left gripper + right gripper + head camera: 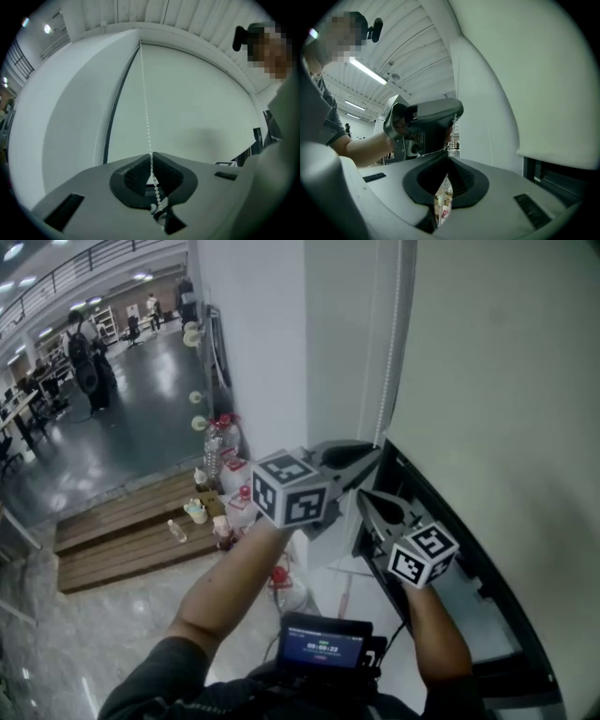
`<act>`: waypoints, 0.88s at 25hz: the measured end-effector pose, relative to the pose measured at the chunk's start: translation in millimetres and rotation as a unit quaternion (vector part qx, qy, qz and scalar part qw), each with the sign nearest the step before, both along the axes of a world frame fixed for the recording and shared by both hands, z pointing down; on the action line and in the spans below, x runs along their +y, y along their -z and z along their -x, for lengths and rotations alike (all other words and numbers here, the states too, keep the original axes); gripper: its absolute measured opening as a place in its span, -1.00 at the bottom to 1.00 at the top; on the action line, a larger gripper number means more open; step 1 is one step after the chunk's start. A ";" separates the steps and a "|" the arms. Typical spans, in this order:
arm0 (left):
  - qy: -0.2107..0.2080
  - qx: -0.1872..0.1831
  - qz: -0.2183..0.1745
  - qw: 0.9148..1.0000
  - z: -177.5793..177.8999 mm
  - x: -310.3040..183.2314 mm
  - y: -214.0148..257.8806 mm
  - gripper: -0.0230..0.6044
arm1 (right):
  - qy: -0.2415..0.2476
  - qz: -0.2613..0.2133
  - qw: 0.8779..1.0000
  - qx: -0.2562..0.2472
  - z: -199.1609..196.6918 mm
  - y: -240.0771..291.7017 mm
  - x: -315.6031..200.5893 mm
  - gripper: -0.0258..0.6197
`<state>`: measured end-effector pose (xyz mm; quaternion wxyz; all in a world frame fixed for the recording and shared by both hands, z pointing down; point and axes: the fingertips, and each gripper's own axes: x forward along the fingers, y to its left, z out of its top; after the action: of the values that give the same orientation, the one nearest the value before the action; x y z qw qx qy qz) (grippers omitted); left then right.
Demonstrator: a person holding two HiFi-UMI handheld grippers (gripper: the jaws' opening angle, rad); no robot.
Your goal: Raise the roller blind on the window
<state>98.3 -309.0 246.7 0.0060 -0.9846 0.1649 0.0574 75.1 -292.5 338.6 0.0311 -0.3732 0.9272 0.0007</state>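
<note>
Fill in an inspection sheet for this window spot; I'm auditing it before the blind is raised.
Surface: no worktable; a wooden platform lies on the polished floor.
Job's things: roller blind partly down, dark window frame exposed under its bottom edge; bead chain hangs at the blind's left edge.
Clutter: bottles and cups on the platform by the wall.
Grippers: left gripper shut on the bead chain; right gripper shut, nothing seen between its jaws.
Cables: what looks like a thin black lead beside the chest screen.
Surroundings: open hall with people standing far off.
</note>
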 end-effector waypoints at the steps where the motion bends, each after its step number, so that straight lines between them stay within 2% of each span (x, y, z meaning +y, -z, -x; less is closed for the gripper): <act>1: -0.005 -0.002 0.001 1.000 -2.7 0.0 0.3 -0.90 | -0.003 0.000 1.000 -0.002 -0.9 0.2 0.1 -0.90; 6: -0.021 0.026 0.019 0.999 -6.1 4.3 -6.6 -0.92 | -0.009 0.005 1.000 0.002 -6.6 -5.0 3.9 -0.90; 10: -0.022 0.012 0.024 0.999 -8.6 7.9 -25.1 -0.92 | -0.019 0.034 0.999 0.006 -8.9 -22.7 7.8 -0.90; 17: -0.022 -0.010 0.077 0.997 -12.4 9.6 -95.3 -0.92 | -0.021 0.102 0.994 0.017 -5.5 -90.4 12.6 -0.90; 22: -0.013 -0.037 0.101 0.994 -8.1 9.3 -139.4 -0.92 | -0.023 0.146 0.989 0.020 -3.2 -132.8 14.0 -0.90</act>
<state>106.5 -299.7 386.1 -0.0884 -0.9836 0.1569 0.0044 78.2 -278.5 471.4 -0.0418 -0.3952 0.9089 -0.1264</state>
